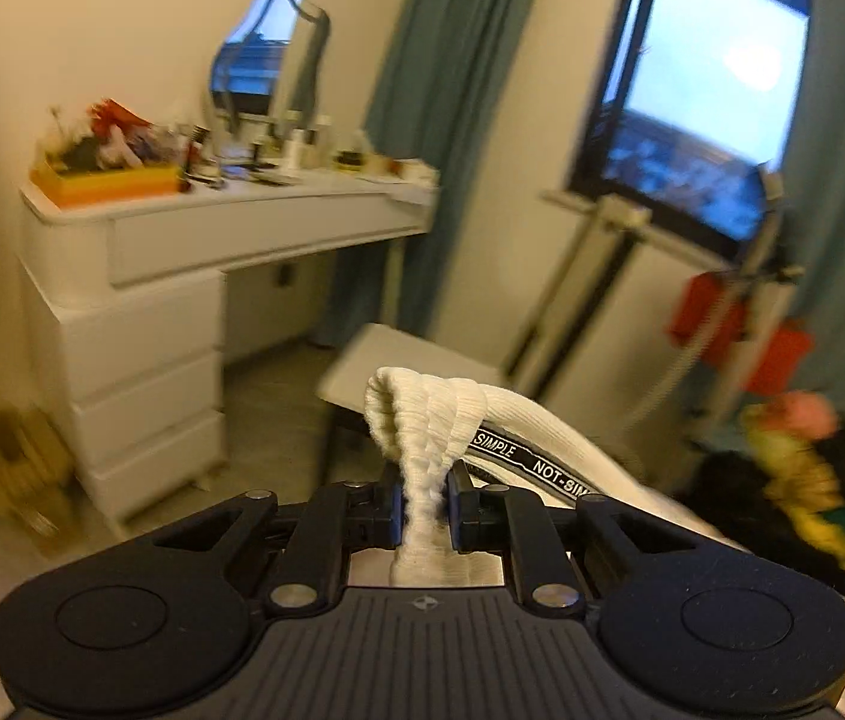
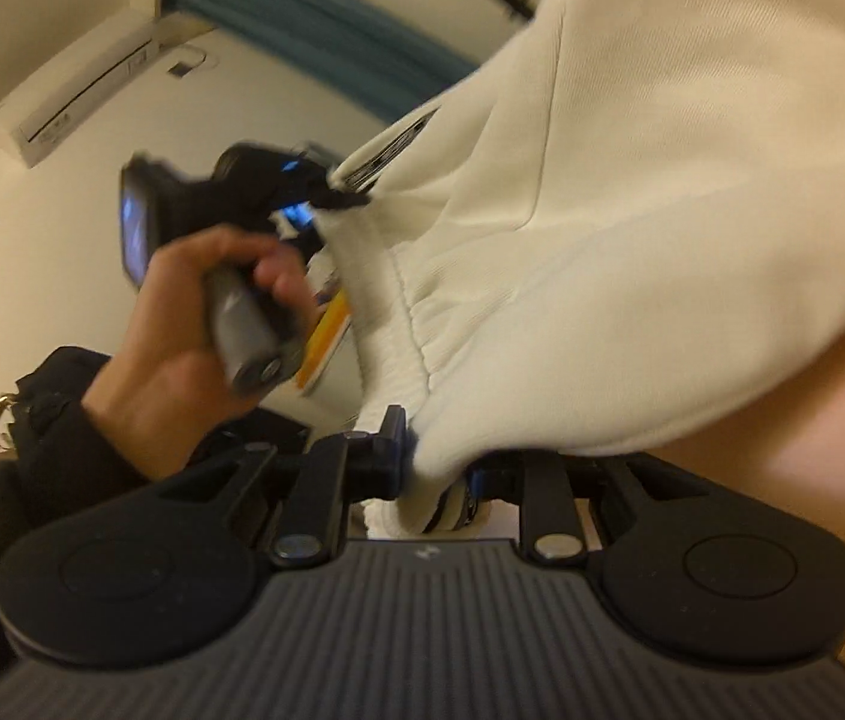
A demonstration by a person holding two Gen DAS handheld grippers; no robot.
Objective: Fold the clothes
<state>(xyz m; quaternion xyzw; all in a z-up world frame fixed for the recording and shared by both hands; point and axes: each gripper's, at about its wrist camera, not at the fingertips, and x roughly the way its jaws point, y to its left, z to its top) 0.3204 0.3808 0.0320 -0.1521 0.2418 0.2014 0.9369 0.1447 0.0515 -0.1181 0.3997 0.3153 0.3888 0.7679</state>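
A: The garment point(image 1: 422, 414), one cream-white piece with a ribbed hem, is seen in both wrist views. How many grips are counted on it?

B: Two. In the left wrist view, the left gripper point(image 1: 426, 501) is clenched on a bunched fold of the ribbed hem, the cloth squeezed between both blue-edged pads point(image 1: 396, 504). In the right wrist view, the right gripper point(image 2: 440, 468) is closed on another stretch of the same hem point(image 2: 389, 324); only its left finger is seen, the other being covered by cloth.

A: And where is the garment held?

B: It is held up in the air between the two grippers, touching no surface that can be seen. One black band point(image 1: 533, 462) with white lettering is seen running along it, just beyond the left pads.

A: Which way does it run?

B: In the left view it is stretched from the pads away to the right, its long axis slanting rightward and down out of view. In the right view the hem runs from the near gripper up to the far one, and the body billows up and to the right.

A: What is counted farther off?

B: One hand point(image 2: 182, 312) wrapped around the left gripper's handle, in a dark sleeve point(image 2: 44, 432). Beyond, one white dressing table point(image 1: 194, 228), one mirror point(image 1: 269, 48), one window point(image 1: 716, 78), two green curtains point(image 1: 452, 90), and one wall air conditioner point(image 2: 86, 90).
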